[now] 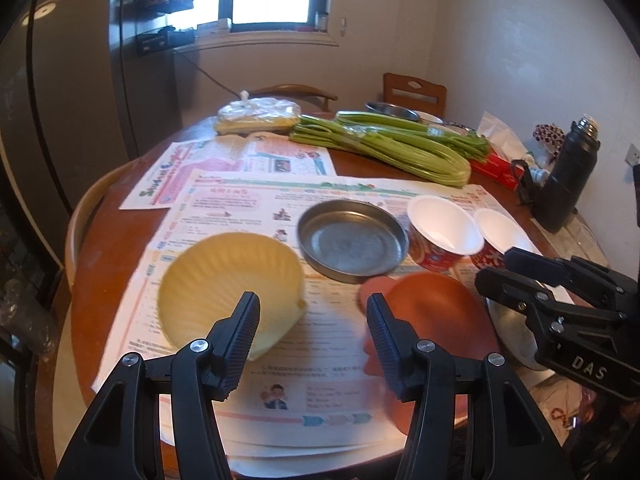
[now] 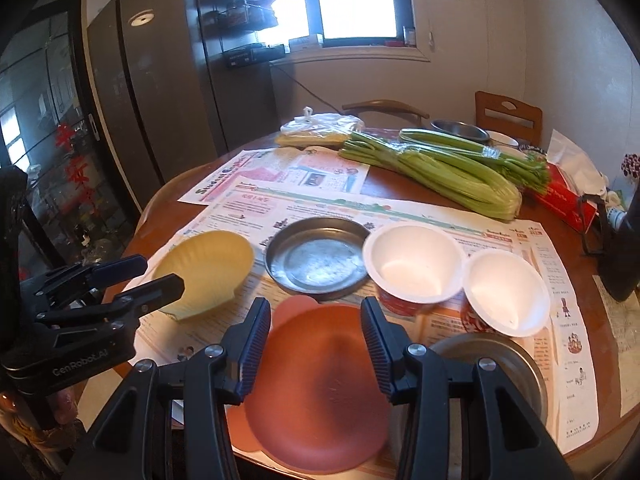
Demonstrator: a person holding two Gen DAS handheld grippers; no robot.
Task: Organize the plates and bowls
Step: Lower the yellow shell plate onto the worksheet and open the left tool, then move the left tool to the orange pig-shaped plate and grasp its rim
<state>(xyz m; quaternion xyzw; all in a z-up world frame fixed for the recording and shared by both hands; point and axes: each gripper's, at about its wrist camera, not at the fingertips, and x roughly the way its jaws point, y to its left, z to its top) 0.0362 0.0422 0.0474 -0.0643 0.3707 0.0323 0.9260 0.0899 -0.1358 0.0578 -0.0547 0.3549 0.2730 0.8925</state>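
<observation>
Terracotta plate (image 2: 316,384): between wide right gripper (image 2: 316,344) jaws; steel bowl (image 2: 516,364) at 3 o'clock, clear only here. Left gripper (image 1: 312,340) jaws wide, empty.

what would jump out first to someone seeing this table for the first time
Probably the row of dishes on the newspaper: a yellow shell-shaped bowl, a round metal plate and two white-lined cups, with a terracotta plate nearest. Behind them lies a big bundle of green stalks. Both grippers, left and right, hover open.
</observation>
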